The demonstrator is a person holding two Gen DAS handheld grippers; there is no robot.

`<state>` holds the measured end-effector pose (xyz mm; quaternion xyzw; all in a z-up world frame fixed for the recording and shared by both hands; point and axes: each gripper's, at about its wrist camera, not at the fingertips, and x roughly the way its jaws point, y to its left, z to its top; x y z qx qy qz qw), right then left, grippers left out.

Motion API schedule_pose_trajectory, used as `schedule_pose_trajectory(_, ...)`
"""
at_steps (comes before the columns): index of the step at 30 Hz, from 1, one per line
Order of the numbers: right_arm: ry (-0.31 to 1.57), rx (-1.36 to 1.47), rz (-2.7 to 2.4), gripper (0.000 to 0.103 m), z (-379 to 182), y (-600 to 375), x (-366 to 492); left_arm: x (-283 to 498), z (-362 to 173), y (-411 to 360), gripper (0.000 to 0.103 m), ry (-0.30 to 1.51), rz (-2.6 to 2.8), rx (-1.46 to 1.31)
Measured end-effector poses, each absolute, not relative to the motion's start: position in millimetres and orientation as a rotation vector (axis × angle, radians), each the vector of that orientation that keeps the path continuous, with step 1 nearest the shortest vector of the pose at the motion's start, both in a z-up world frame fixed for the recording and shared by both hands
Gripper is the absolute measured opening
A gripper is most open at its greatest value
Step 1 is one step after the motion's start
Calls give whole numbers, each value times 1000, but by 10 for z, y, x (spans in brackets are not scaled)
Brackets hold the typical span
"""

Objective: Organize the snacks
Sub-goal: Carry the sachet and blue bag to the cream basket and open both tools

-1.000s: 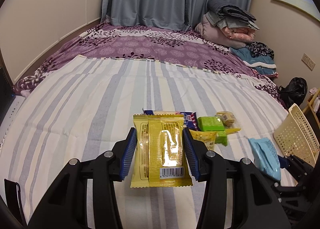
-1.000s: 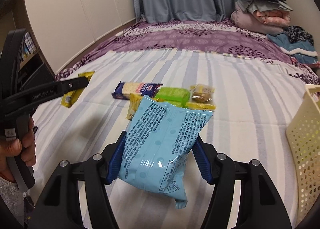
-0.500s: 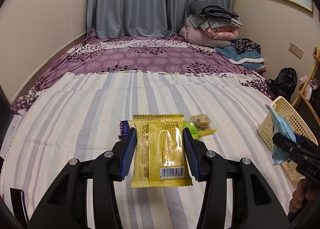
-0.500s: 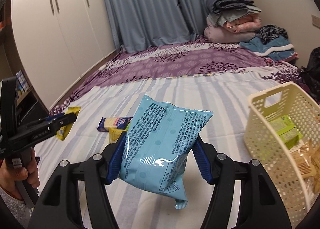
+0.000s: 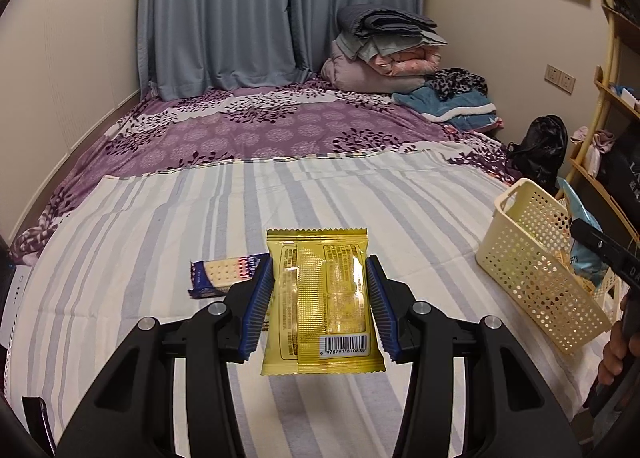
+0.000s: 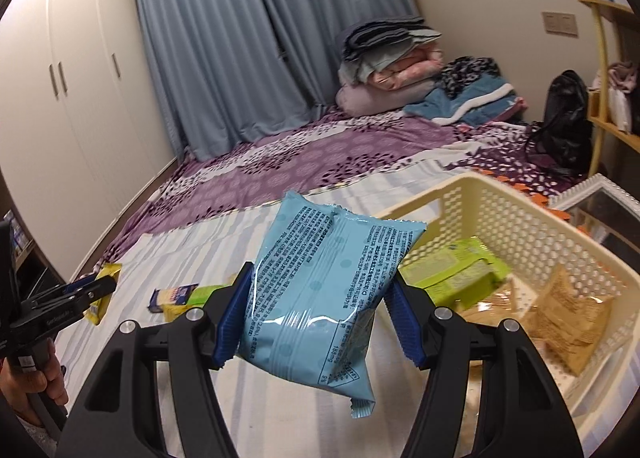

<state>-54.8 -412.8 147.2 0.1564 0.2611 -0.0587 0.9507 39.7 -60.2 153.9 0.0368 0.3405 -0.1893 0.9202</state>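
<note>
left tongs [image 5: 320, 308] clamp yellow packet [image 5: 320, 298] | right tongs [image 6: 320, 318] clamp blue bag [image 6: 320, 298], centre frame | both likely light, crinkly, slippery; grip mid-sides

This is a bedroom in a home. A wide bed [image 5: 280, 186] fills the floor, spread with a striped sheet and a purple floral cover. Folded quilts [image 5: 384, 46] are stacked at its far right corner. Blue curtains [image 5: 240, 10] hang behind, a white wardrobe [image 6: 72, 98] lines the left wall, and a wooden shelf [image 5: 612, 106] stands at the right.
</note>
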Motion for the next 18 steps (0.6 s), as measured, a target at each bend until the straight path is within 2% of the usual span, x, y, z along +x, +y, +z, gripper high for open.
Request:
schedule_pose_trajectory(10, 499, 349, -310, 63, 1460, -4853, -932, 326, 1598, -908, 48, 691, -442, 111)
schedule_pose_trajectory(18, 533, 399, -414, 65, 1240, -5271, -1204, 307, 1610, -1214, 48, 691, -491, 150)
